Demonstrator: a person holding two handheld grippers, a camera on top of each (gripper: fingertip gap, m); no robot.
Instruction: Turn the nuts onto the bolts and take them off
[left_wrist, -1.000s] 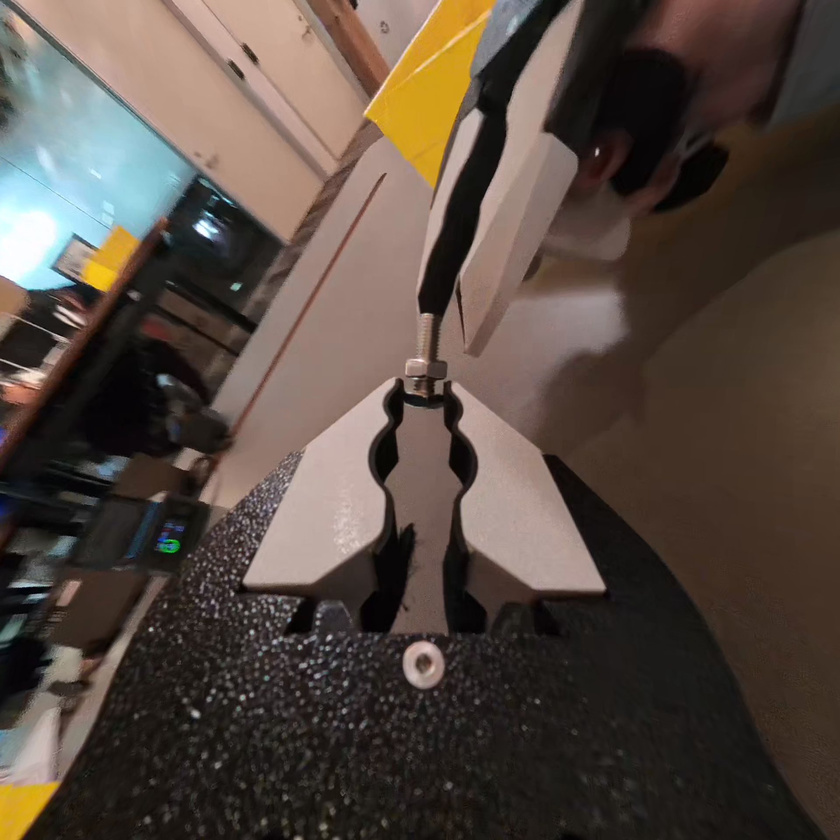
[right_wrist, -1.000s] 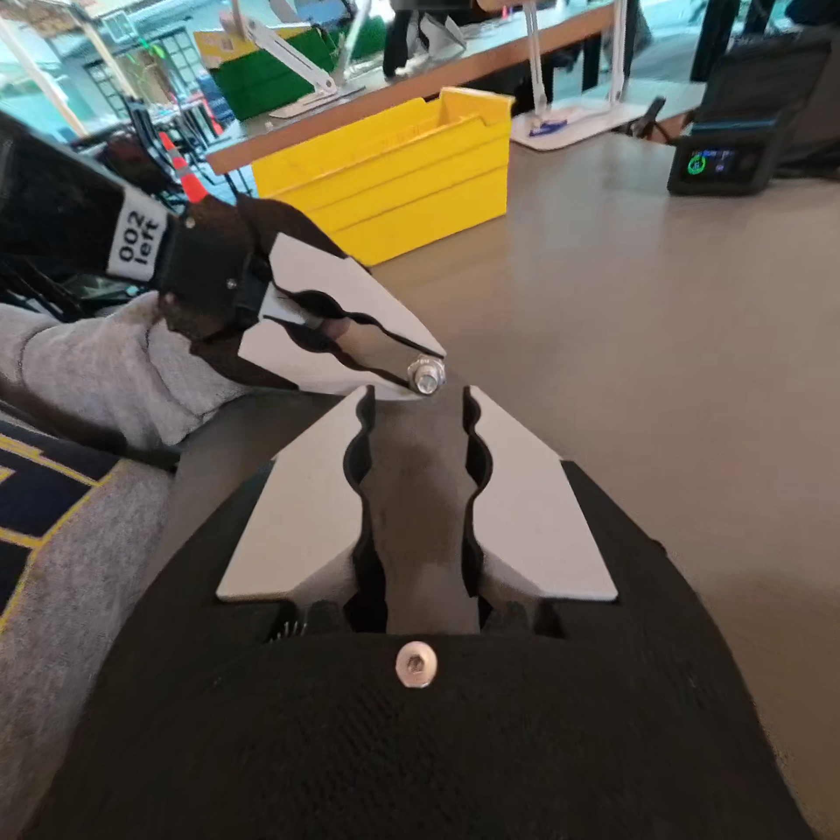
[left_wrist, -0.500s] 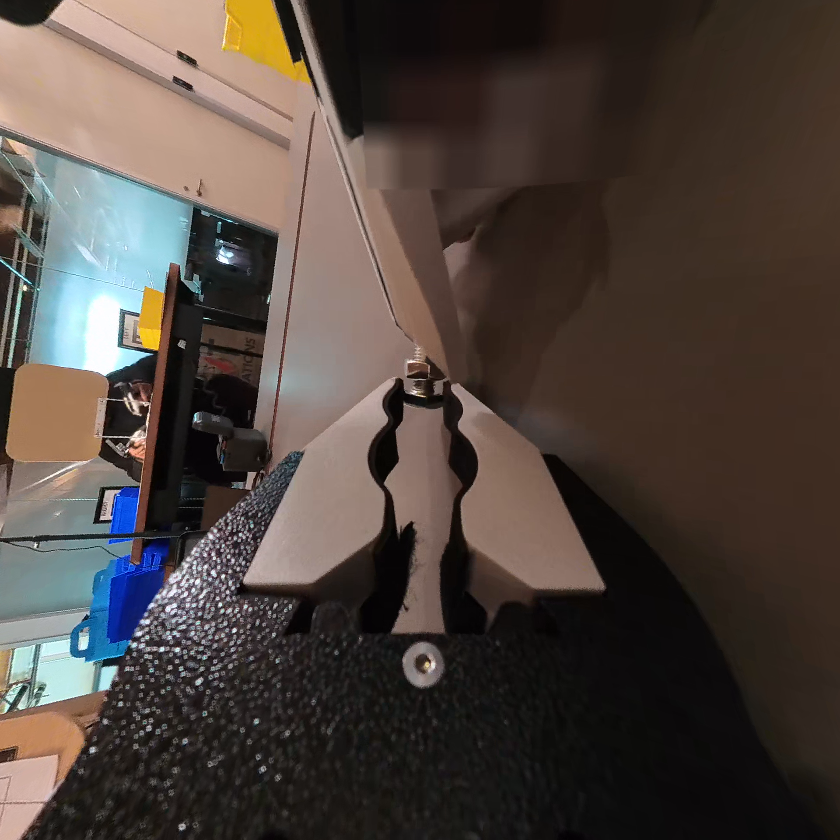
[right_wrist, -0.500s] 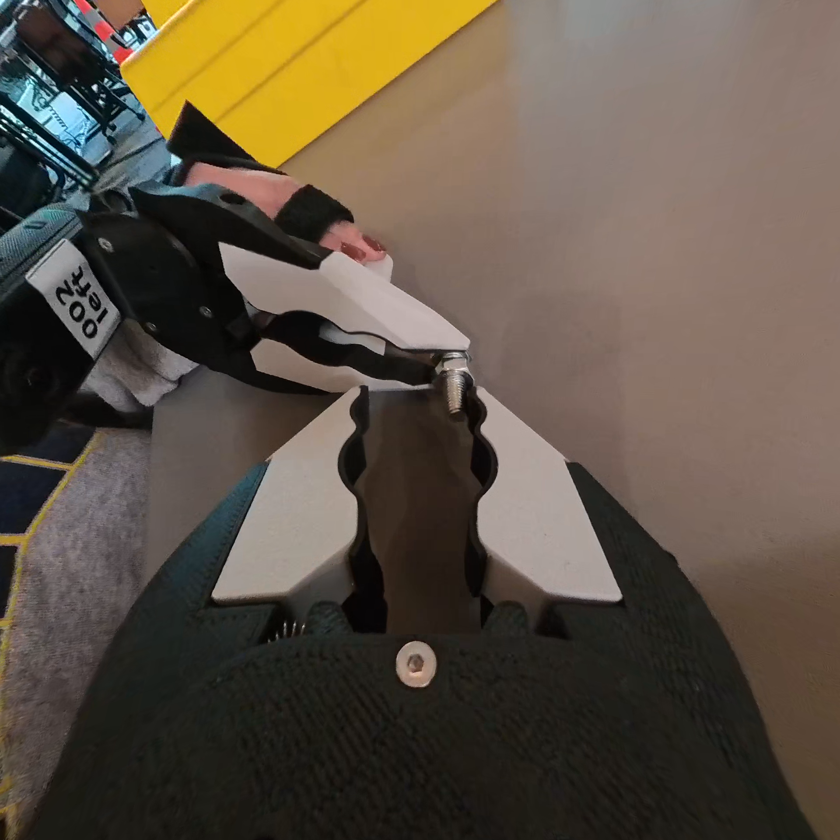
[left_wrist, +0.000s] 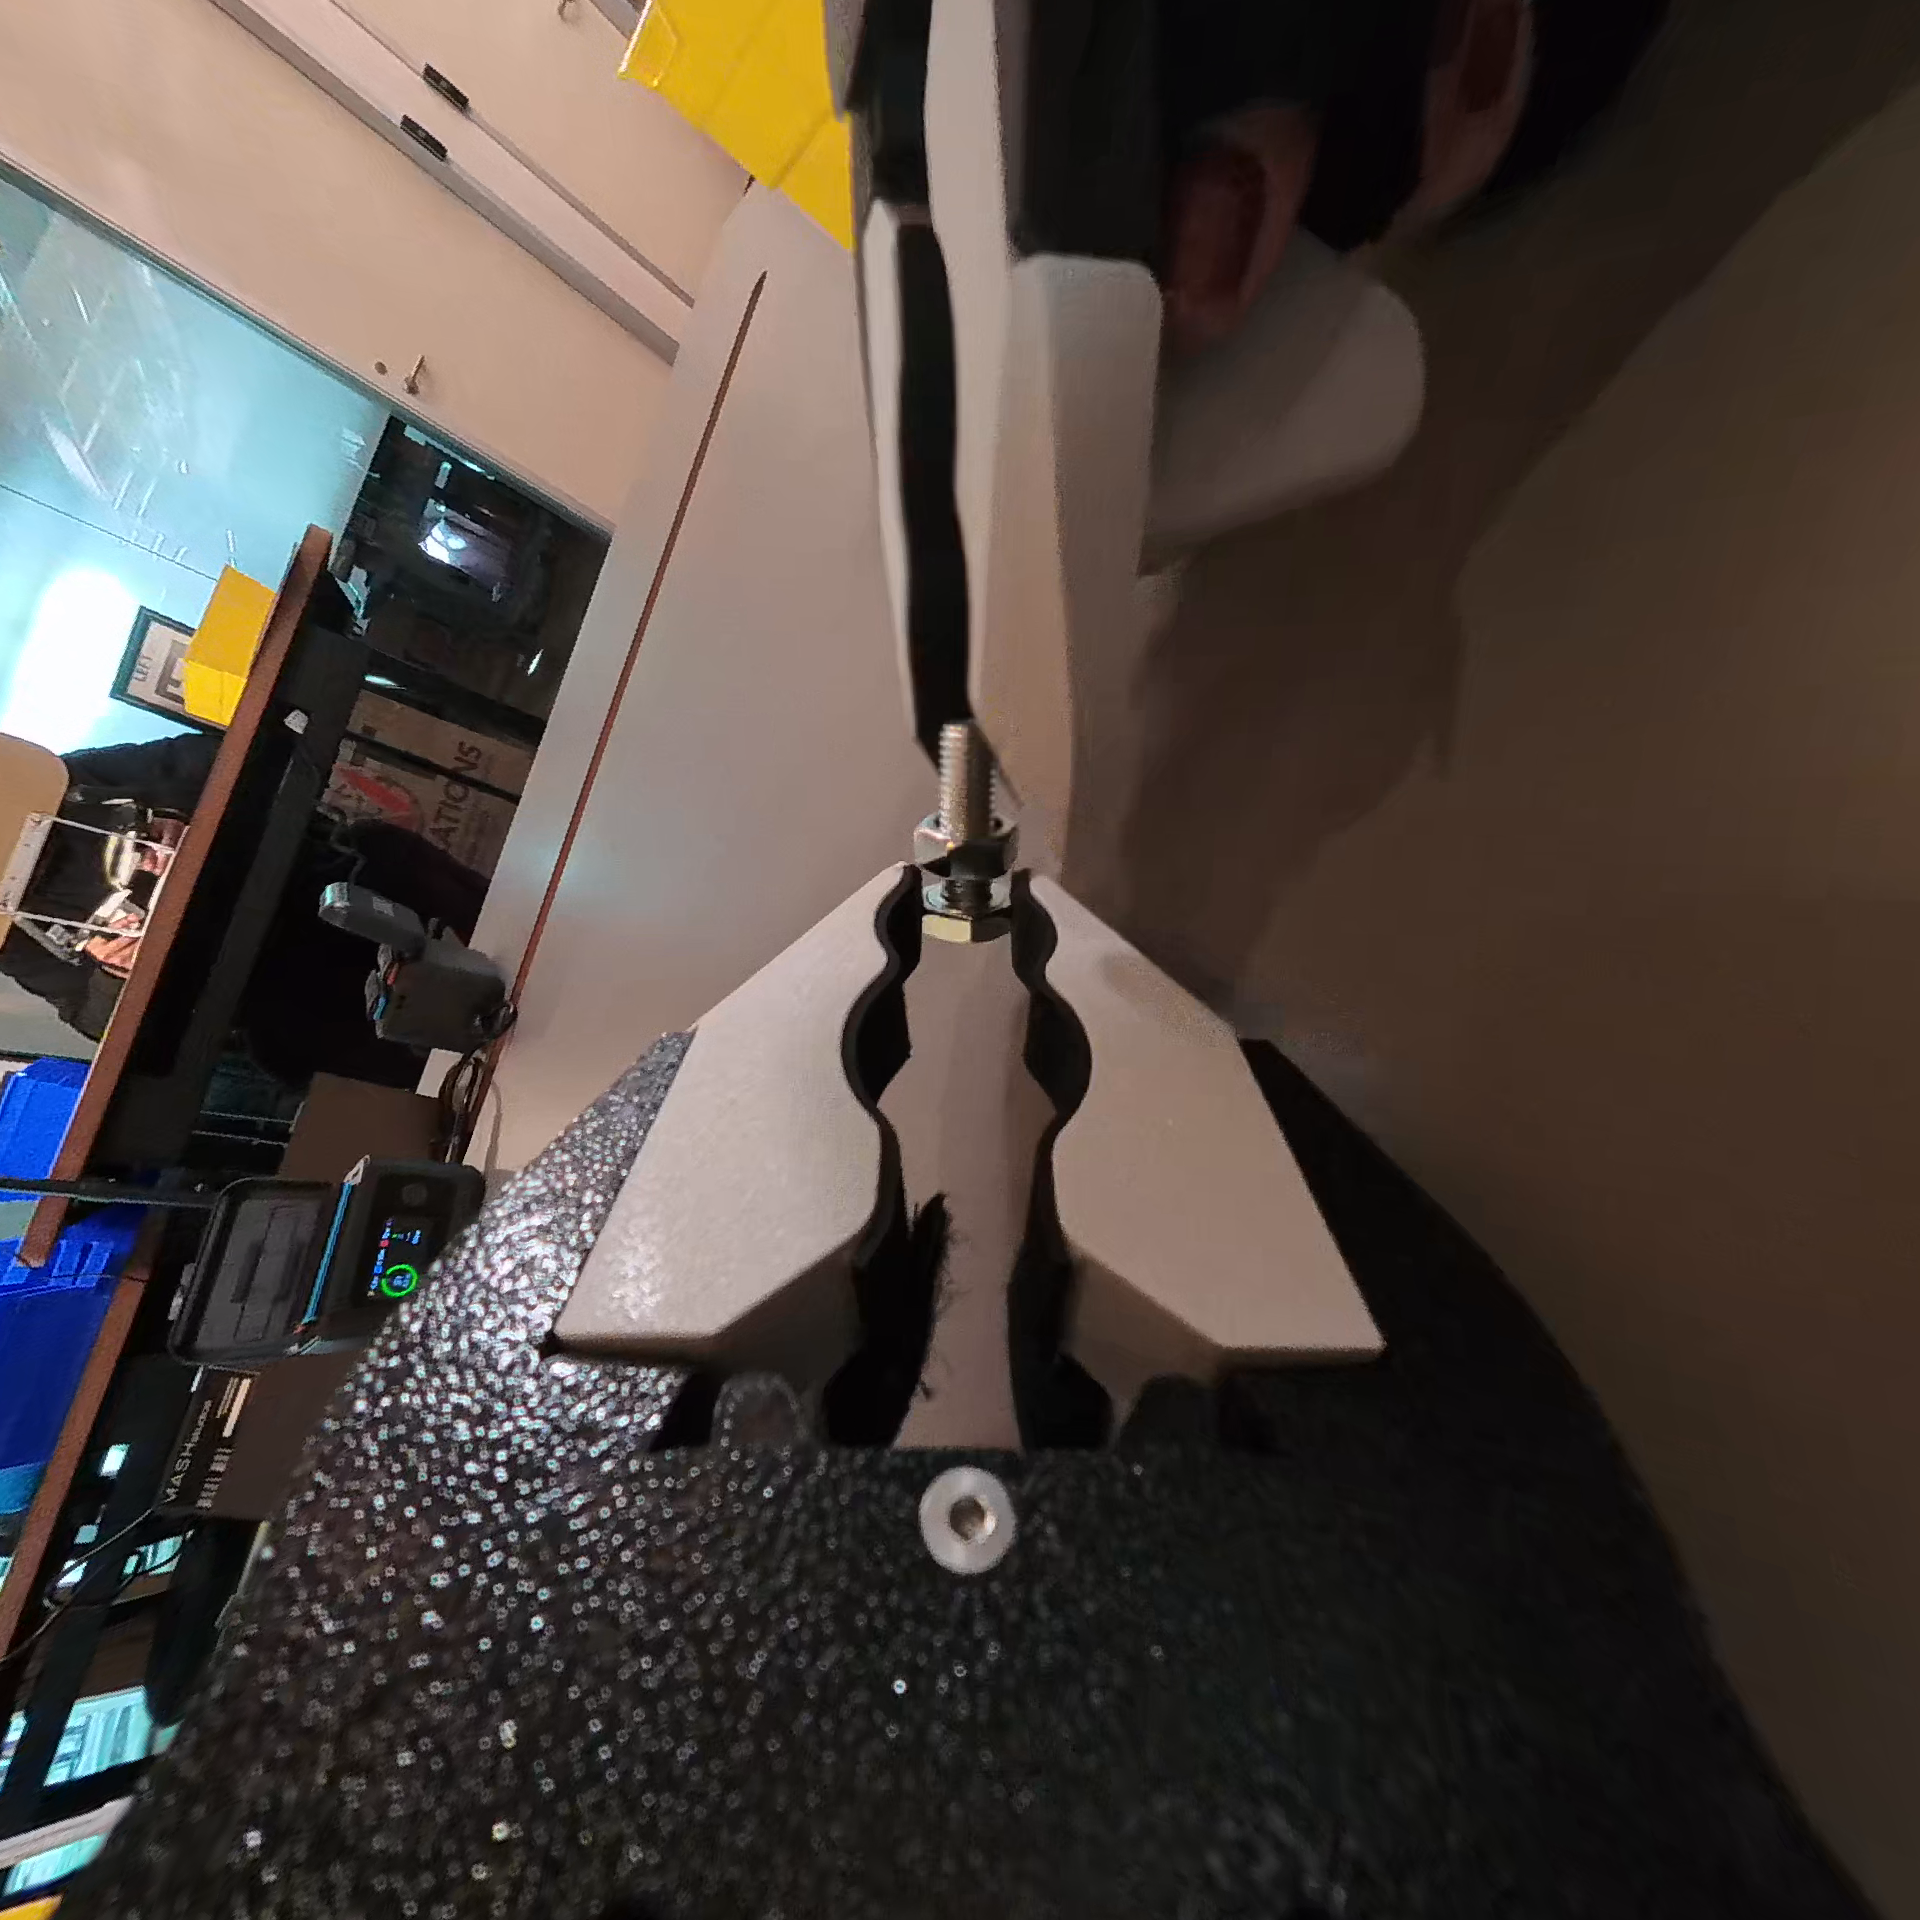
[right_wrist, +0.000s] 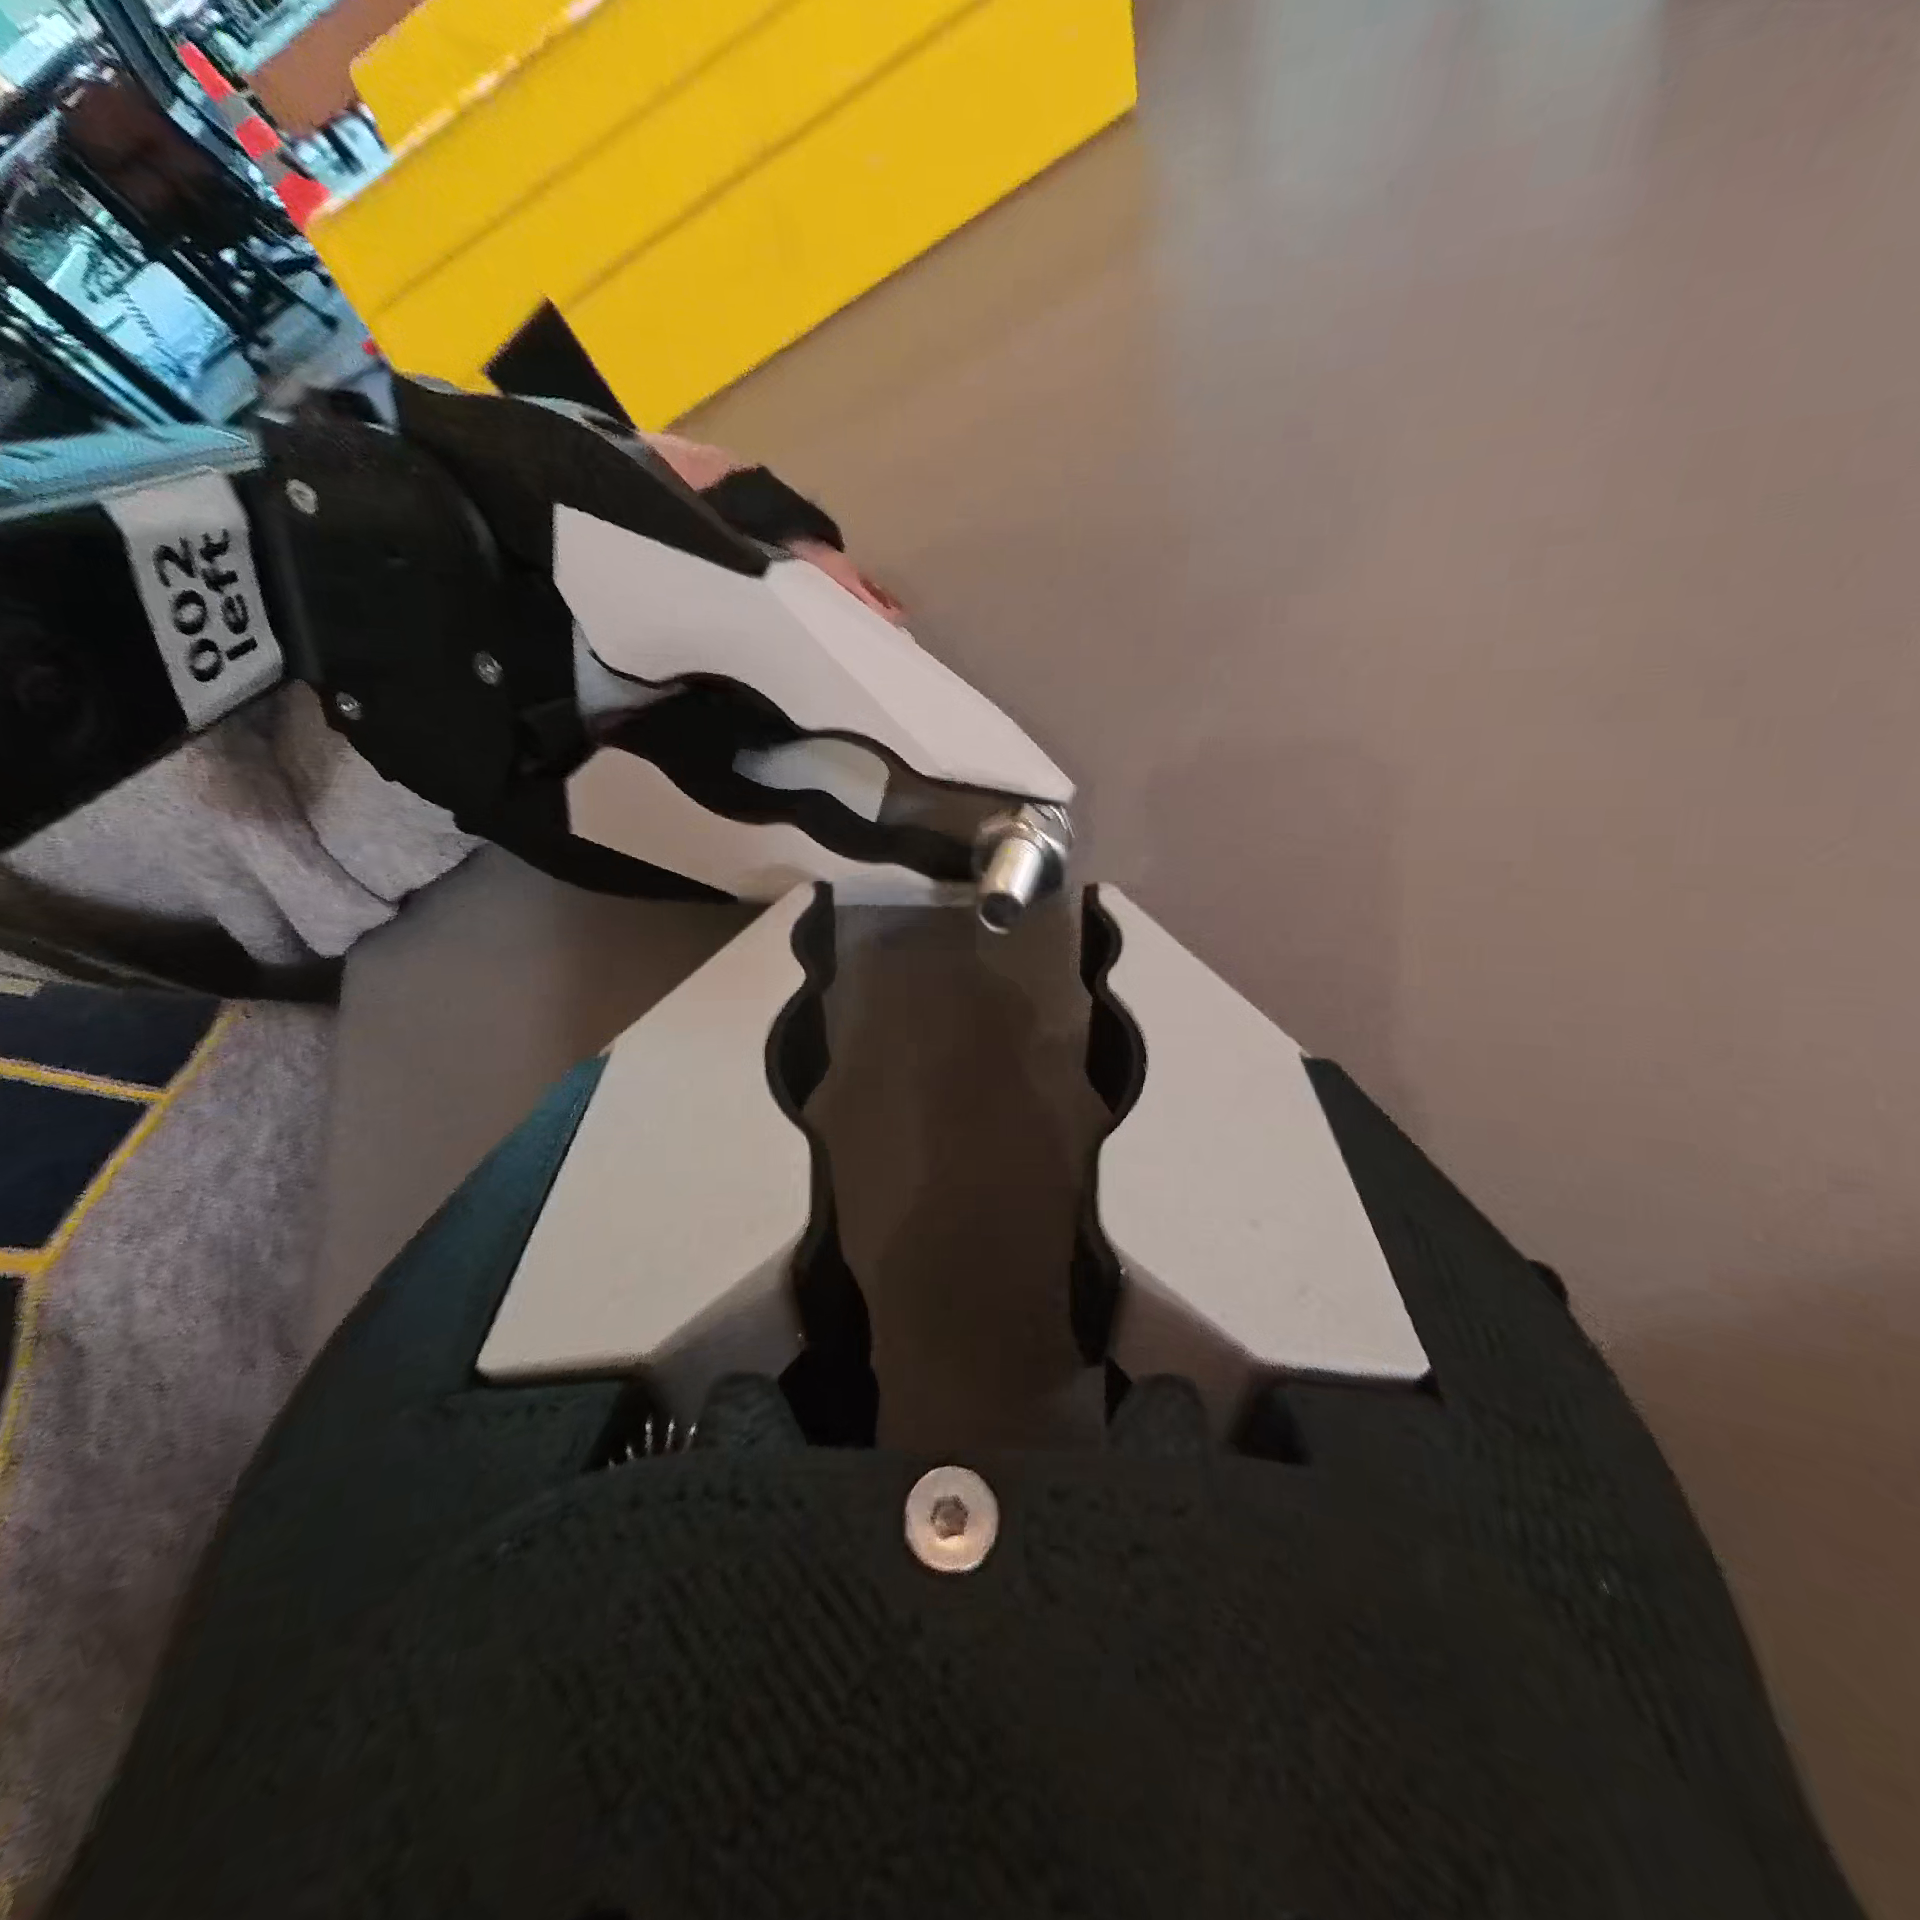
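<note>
My left gripper (left_wrist: 963, 888) is shut on a steel bolt (left_wrist: 961, 779) at its lower end. A hex nut (left_wrist: 961, 836) sits on the thread just beyond my fingertips. The threaded end points at the right gripper, whose fingers (left_wrist: 1023, 520) come down from above and meet the bolt's tip. In the right wrist view my right gripper (right_wrist: 956, 899) is open, with a wide gap between the jaws. The bolt (right_wrist: 1013, 873) sits at the mouth of that gap, close to the right fingertip, and is not clamped. The left gripper (right_wrist: 1023, 831) comes in from the left.
A yellow bin (right_wrist: 727, 187) stands on the grey-brown table (right_wrist: 1455, 623) behind the grippers. A black device with a small lit screen (left_wrist: 312, 1268) stands farther off. A person's grey sleeve (right_wrist: 260, 831) and the table's near edge over carpet (right_wrist: 104, 1351) are at the left. My left and right fingertips are right by each other.
Both views have rolled and shifted. Half a second ago the right gripper's finger covered most of the thread; now more thread shows. The left stays shut on the bolt, the right stays open.
</note>
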